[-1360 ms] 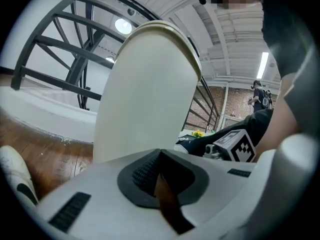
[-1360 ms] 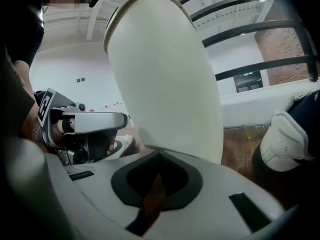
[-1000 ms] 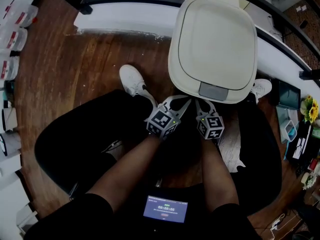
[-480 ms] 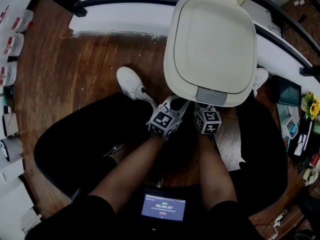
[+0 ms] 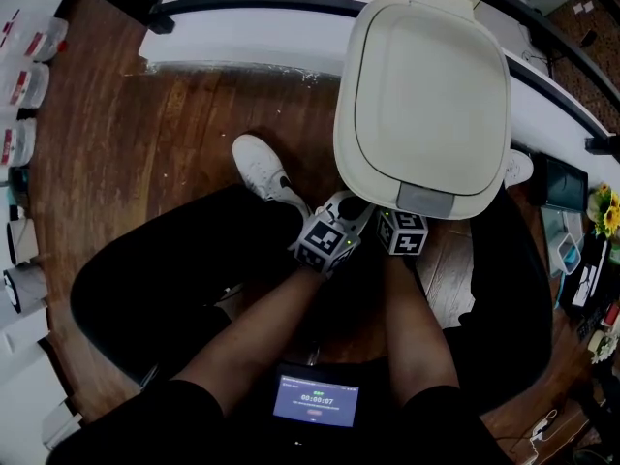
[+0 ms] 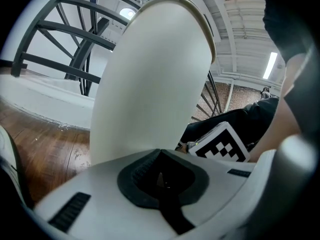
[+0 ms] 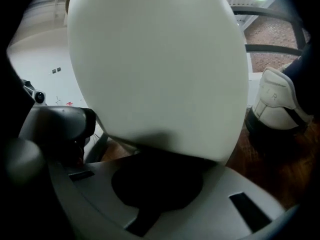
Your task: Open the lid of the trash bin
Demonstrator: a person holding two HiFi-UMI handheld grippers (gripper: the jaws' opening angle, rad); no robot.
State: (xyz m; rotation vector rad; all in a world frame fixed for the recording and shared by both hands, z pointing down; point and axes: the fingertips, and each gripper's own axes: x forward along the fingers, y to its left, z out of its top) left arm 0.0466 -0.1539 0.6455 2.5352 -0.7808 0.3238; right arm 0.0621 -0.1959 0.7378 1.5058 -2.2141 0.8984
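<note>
The trash bin stands on the wooden floor in front of me, its cream lid (image 5: 426, 95) down flat, with a grey tab (image 5: 424, 200) at the near edge. Both grippers sit low against the bin's front, just below that tab. My left gripper (image 5: 351, 204) is shut, its tips beside the bin's left front. The right gripper (image 5: 395, 216) is also shut, and its tips are tucked under the lid's overhang. In the left gripper view the bin's body (image 6: 150, 84) rises right ahead of the left gripper (image 6: 162, 179). The right gripper view is filled by the bin (image 7: 160, 69) above the right gripper (image 7: 160, 184).
The person's white shoes (image 5: 260, 163) (image 5: 518, 168) flank the bin, with black-clad legs on both sides. A white curved stair base (image 5: 242, 27) with a dark railing runs behind the bin. A small screen (image 5: 315, 400) is on the person's lap. Clutter (image 5: 581, 260) lies at the right.
Both grippers have moved forward to the bin's front. The right one's marker cube now lies partly under the lid's edge. The lid has stayed down.
</note>
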